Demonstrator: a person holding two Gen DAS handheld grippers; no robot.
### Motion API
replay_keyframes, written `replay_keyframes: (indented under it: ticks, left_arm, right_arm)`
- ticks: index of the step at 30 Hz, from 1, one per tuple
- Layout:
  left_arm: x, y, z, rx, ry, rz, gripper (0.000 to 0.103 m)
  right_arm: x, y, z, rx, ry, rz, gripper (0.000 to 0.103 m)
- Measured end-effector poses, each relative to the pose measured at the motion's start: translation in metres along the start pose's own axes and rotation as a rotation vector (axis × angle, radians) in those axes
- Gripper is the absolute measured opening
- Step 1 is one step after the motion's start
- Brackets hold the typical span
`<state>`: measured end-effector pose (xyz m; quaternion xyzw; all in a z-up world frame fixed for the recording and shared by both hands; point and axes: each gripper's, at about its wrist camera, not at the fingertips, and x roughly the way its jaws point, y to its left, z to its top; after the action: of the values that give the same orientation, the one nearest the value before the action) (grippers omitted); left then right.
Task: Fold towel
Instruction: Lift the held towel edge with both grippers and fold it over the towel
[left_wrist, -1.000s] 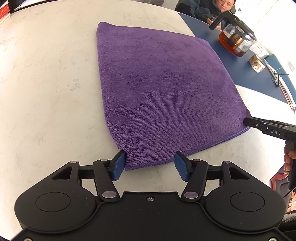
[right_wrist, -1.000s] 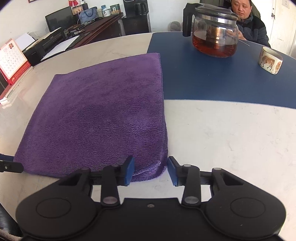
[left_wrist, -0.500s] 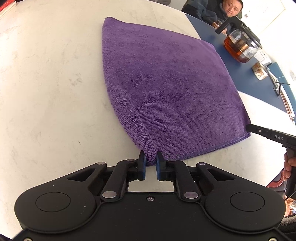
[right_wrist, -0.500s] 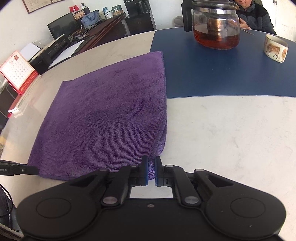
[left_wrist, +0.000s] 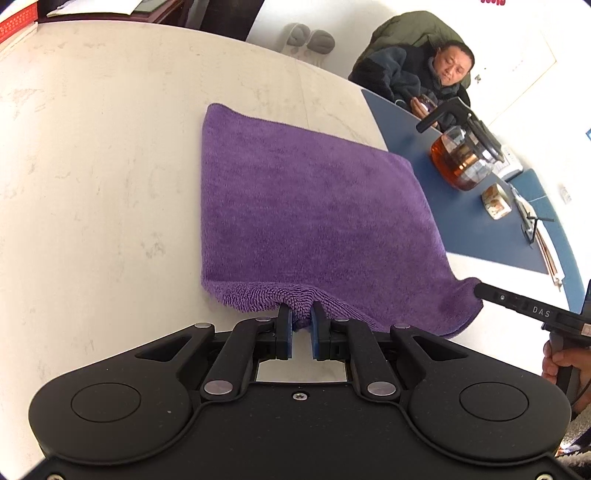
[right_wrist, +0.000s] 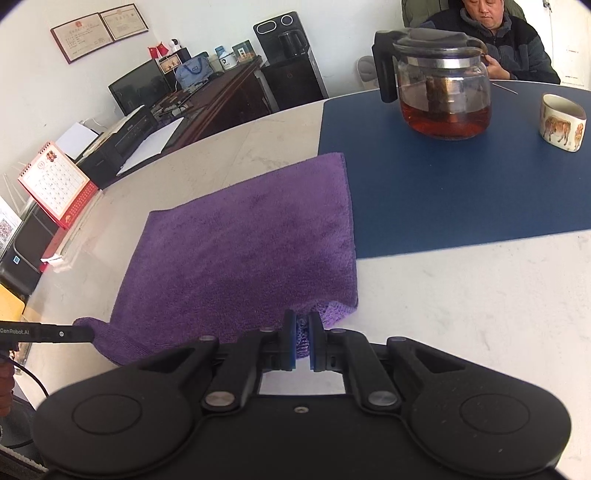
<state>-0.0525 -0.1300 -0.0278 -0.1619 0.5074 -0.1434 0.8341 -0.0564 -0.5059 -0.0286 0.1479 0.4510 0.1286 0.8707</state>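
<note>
A purple towel lies on the pale marble table; it also shows in the right wrist view. My left gripper is shut on the towel's near left corner and holds it lifted off the table. My right gripper is shut on the near right corner, also lifted. The near edge hangs raised between the two grippers and curls over the flat part. Each gripper's tip shows in the other's view, the right one and the left one.
A blue mat lies to the right of the towel, under its far right edge. On it stand a glass teapot and a printed cup. A seated person is behind. A red desk calendar stands at the left.
Both grippers went from open around the near corners to shut on them. They have since lifted the near edge off the table and carried it forward over the towel.
</note>
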Motion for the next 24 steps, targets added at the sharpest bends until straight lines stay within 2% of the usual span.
replay_keyframes:
  ticks: [9, 16, 24]
  left_arm:
    - [0.006, 0.005, 0.05, 0.01, -0.066, -0.013, 0.009]
    - [0.017, 0.008, 0.1, 0.039, -0.107, -0.013, 0.009]
    - [0.039, 0.016, 0.137, 0.044, -0.108, -0.005, 0.009]
  right_arm:
    - [0.018, 0.006, 0.038, -0.03, -0.03, 0.011, 0.006]
    - [0.038, 0.005, 0.079, -0.075, -0.064, 0.01, 0.006]
    - [0.07, 0.002, 0.116, -0.098, -0.087, 0.006, 0.006]
